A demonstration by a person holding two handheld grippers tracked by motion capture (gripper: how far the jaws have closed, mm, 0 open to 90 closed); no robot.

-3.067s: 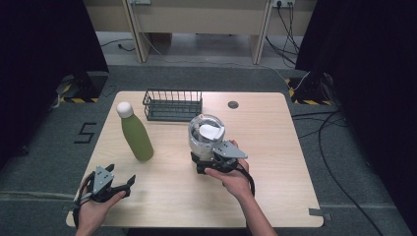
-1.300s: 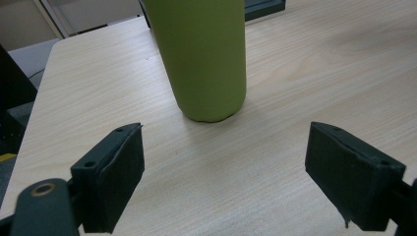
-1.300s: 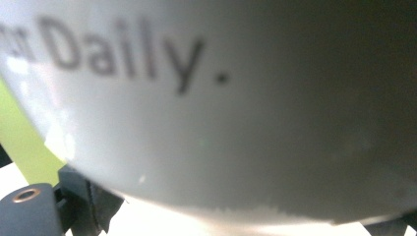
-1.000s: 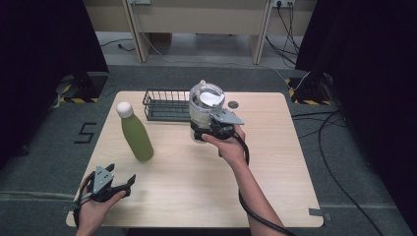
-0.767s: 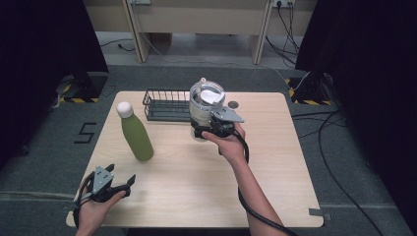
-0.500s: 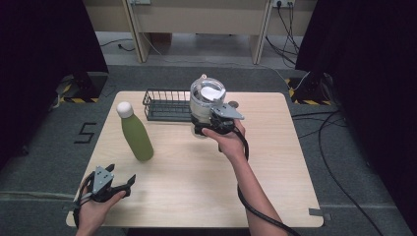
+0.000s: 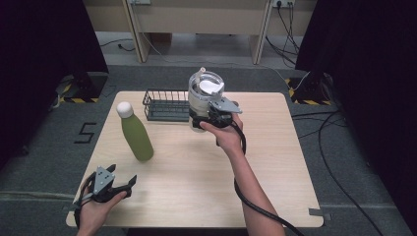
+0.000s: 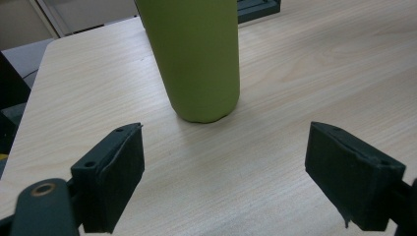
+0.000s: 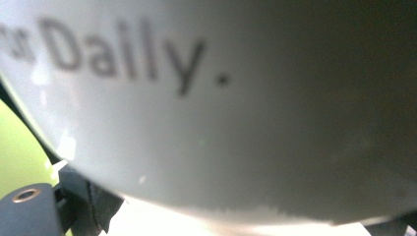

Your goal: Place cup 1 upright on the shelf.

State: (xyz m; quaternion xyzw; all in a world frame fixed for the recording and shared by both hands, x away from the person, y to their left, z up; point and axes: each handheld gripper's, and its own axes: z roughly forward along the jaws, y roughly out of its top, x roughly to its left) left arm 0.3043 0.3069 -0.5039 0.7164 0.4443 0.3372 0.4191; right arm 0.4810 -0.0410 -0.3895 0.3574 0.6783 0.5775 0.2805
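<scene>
A light wooden table (image 7: 275,167) seen from above, with a person's two forearms coming in from the near edge. The right gripper (image 7: 204,119), at about 12 o'clock from the table's centre, is clamped around the lower body of a white tumbler (image 7: 202,101) with a clear lid. The tumbler sits upright and looks raised a little off the tabletop, just beside the right end of a black wire basket (image 7: 164,105), which stands at about 11 o'clock near the far edge. In the right gripper view the tumbler's white wall (image 9: 236,103) presses close between the jaws, with blurred grey lettering ending in "Daily." A green bottle (image 7: 135,132) with a white cap stands upright at about 9 o'clock, well apart from the tumbler. The left gripper (image 7: 125,185) rests at about 7 o'clock near the table's front left corner, jaws spread wide and holding nothing. In the left gripper view the green bottle's base (image 8: 196,59) stands a little way ahead of the open jaws.
</scene>
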